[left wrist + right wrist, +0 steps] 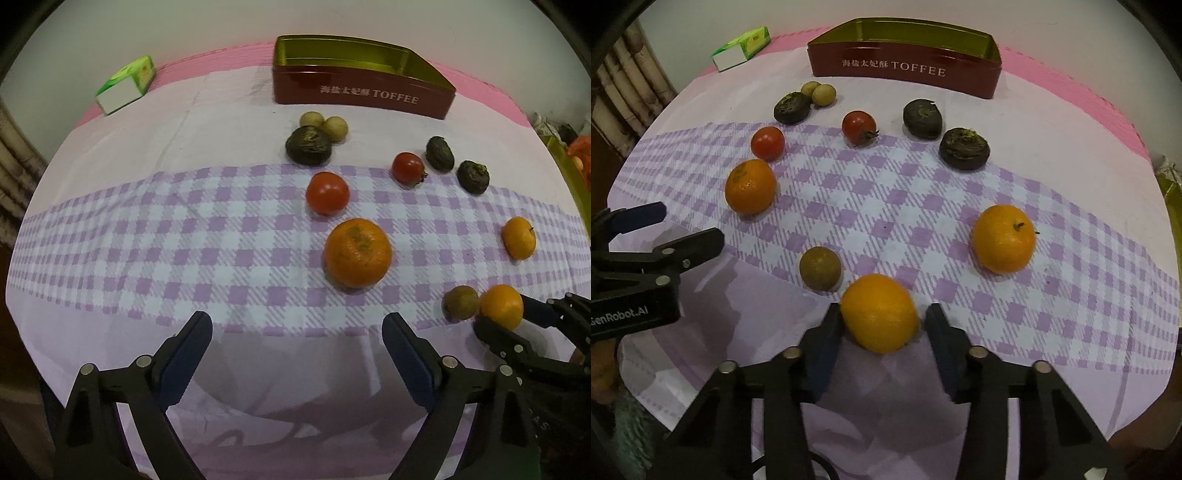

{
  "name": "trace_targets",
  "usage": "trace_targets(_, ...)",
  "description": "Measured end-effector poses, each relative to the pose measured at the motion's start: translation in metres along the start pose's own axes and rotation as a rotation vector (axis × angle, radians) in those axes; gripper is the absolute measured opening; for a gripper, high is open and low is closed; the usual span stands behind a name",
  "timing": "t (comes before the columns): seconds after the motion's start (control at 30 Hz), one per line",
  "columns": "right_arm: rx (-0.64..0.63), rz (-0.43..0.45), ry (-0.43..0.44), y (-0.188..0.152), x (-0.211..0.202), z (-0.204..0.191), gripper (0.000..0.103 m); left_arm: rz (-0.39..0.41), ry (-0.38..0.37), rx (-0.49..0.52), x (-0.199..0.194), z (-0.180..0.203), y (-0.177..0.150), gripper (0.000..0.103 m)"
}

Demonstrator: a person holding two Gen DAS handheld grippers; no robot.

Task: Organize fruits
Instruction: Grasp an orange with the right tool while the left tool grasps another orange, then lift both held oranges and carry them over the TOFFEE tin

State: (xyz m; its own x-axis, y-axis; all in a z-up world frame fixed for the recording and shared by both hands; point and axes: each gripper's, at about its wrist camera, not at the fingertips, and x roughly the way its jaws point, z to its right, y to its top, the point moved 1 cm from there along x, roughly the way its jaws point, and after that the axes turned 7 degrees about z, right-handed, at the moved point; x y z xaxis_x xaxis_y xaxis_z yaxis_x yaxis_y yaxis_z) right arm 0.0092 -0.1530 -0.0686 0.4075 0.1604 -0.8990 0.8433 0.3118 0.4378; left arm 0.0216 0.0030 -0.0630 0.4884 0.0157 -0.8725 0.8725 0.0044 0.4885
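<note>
Fruits lie scattered on a checked cloth in front of a red toffee tin (362,92) (905,68) that is open and empty. My right gripper (882,325) is open around a yellow-orange citrus (879,314) (501,306); the left finger touches it, the right finger stands just apart. A brown round fruit (820,267) (460,302) lies beside it. My left gripper (297,328) is open and empty, short of a big orange (357,257) (750,186). Two tomatoes (327,193) (407,167), three dark wrinkled fruits and two small tan fruits (334,128) lie nearer the tin. Another orange (1003,238) (518,237) lies right.
A green and white carton (125,86) (742,48) lies at the far left of the pink table. A gold-green tin edge (569,173) shows at the far right. A curtain hangs at the left.
</note>
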Motion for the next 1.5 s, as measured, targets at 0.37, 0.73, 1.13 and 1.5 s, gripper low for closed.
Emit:
trace_targets(0.37, 0.044, 0.014, 0.014, 0.006, 0.002, 0.012, 0.035, 0.003, -0.044, 0.042, 0.019, 0.017, 0.018, 0.088)
trace_targets(0.73, 0.077, 0.026, 0.017, 0.027, 0.008, 0.027, 0.035, -0.030, -0.055, 0.050, 0.054, 0.033, 0.046, 0.069)
trace_targets(1.13, 0.086, 0.023, 0.022, 0.052, 0.018, 0.027, 0.035, -0.023, -0.072, 0.079, 0.069, 0.052, 0.064, 0.058)
trace_targets(1.5, 0.089, 0.032, 0.023, 0.051, 0.020, 0.029, 0.035, -0.010, -0.089, 0.096, 0.070, 0.056, 0.067, 0.052)
